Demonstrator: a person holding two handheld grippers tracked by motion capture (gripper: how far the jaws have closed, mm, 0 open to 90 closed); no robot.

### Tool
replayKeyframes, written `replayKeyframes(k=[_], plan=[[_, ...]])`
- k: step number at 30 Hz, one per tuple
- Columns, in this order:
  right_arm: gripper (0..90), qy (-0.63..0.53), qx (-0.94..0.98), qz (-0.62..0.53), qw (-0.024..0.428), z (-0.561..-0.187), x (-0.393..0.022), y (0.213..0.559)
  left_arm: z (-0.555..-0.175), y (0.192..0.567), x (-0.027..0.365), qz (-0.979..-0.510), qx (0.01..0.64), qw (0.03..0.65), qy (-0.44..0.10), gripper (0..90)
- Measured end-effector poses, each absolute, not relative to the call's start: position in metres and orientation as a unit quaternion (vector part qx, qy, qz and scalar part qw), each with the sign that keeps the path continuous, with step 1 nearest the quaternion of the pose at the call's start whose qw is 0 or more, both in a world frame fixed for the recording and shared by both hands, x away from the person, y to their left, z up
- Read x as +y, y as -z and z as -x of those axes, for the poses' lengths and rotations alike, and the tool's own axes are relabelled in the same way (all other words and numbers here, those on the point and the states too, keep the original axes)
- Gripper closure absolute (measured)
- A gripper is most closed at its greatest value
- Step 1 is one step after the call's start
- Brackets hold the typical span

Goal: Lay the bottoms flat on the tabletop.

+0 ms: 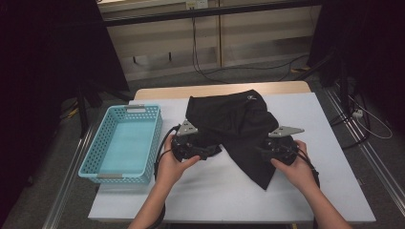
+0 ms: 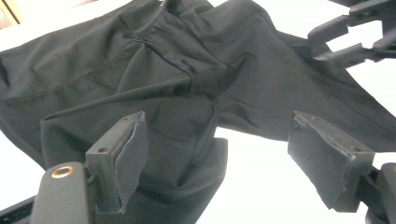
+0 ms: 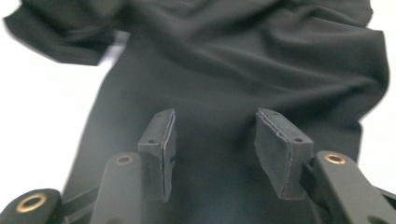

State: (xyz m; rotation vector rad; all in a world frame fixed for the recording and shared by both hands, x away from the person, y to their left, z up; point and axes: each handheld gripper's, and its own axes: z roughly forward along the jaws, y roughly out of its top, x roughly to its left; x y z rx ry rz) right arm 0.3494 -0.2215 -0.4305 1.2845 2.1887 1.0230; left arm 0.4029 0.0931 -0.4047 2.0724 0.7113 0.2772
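Note:
A crumpled black garment (image 1: 229,119) lies on the white table top (image 1: 315,143), with one leg running down toward the front edge. My left gripper (image 1: 210,151) rests at the garment's lower-left fold. In the left gripper view its jaws (image 2: 215,135) stand wide apart with the black cloth (image 2: 187,70) lying loose between them, not pinched. My right gripper (image 1: 260,150) sits at the right edge of the trailing leg. In the right gripper view its jaws (image 3: 215,126) are apart over flat cloth (image 3: 243,56), gripping nothing. The right gripper (image 2: 345,42) also appears at the top right of the left gripper view.
A light-blue perforated basket (image 1: 98,143) stands at the table's left edge, beside my left hand. Bare white table lies in front of and to the right of the garment. Dark curtains, cables and a rail surround the table on the floor.

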Motion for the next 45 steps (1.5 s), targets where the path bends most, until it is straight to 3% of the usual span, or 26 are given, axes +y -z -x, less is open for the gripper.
replayKeyframes(k=[6,9,12,18,24,29,36,45], plan=[[50.6,-0.371,0.808,-0.421,0.18,-0.331,-0.193,0.434,-0.406,0.409,0.099,-0.841,0.295,0.44,-0.112,16.9],[63.3,-0.372,0.821,-0.4,0.165,-0.325,-0.18,0.436,-0.408,0.407,0.103,-0.84,0.296,0.439,-0.118,16.1],[70.2,-0.371,0.834,-0.38,0.147,-0.322,-0.171,0.44,-0.408,0.407,0.104,-0.84,0.297,0.439,-0.118,16.0],[68.4,-0.337,0.86,-0.35,0.157,-0.321,-0.158,0.45,-0.407,0.408,0.103,-0.839,0.299,0.44,-0.116,16.0],[72.4,-0.336,0.858,-0.357,0.155,-0.325,-0.164,0.452,-0.407,0.408,0.103,-0.84,0.297,0.438,-0.117,16.1],[88.7,-0.334,0.852,-0.369,0.16,-0.332,-0.176,0.453,-0.407,0.409,0.102,-0.841,0.294,0.437,-0.119,16.1],[90.0,-0.379,0.832,-0.379,0.143,-0.338,-0.186,0.436,-0.406,0.406,0.102,-0.839,0.293,0.442,-0.119,16.2],[89.7,-0.407,0.785,-0.431,0.183,-0.361,-0.219,0.43,-0.406,0.406,0.1,-0.839,0.292,0.445,-0.115,16.4]])
